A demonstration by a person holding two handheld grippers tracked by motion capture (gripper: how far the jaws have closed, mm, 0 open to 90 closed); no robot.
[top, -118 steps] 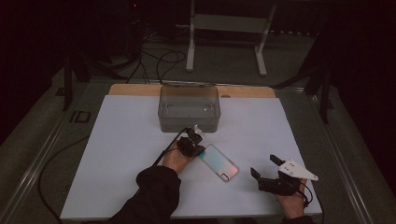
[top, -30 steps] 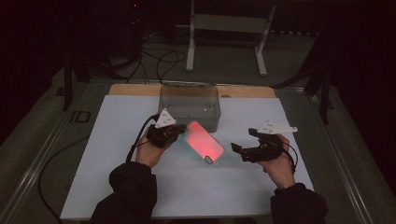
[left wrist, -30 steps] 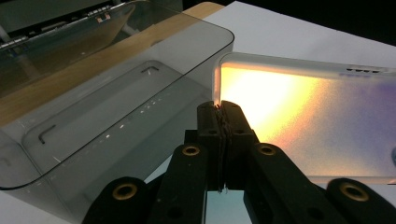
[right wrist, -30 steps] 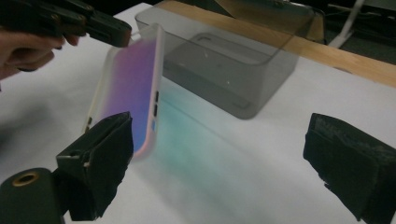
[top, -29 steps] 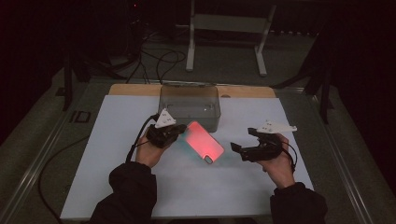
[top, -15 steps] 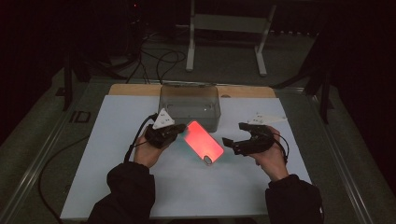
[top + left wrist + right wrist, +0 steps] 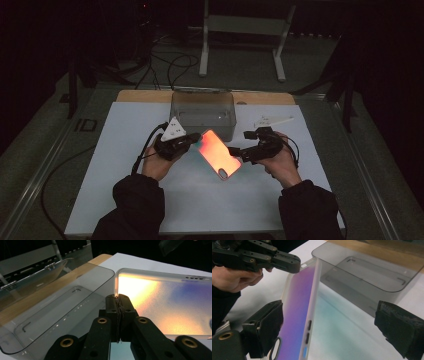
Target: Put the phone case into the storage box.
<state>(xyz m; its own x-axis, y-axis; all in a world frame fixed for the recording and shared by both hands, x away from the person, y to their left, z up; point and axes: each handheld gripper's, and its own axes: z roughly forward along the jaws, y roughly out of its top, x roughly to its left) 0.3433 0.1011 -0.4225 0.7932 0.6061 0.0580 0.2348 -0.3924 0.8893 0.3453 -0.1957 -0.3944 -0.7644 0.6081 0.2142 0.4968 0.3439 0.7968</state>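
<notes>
Phone case (image 7: 219, 155) hangs in the air between the two grippers, just above the white table top (image 7: 125, 200). It glows orange and pink in the high view, and it looks purple and yellow in the two gripper views. It is tilted, with one end up and the other end down.

Left gripper (image 7: 194, 139) has its jaws squeezed tight on the top edge of the phone case (image 7: 160, 305). In the left gripper view the two black jaws (image 7: 119, 312) meet with only the thin rim of the case pinched between them. The rest of the case sticks out to the side of those jaws.

Right gripper (image 7: 234, 151) is at the low end of the case, near the round camera hole. Its jaws are wide open. In the right gripper view, the case (image 7: 299, 307) stands on its edge between the two black pads. One pad (image 7: 268, 325) is just beside the flat back of the case. I cannot tell if that pad touches it. The other pad (image 7: 399, 327) is well apart from the case.

Just behind the grippers sits a clear grey box (image 7: 202, 112) with its top open. The left gripper view shows it right beside the held case.
</notes>
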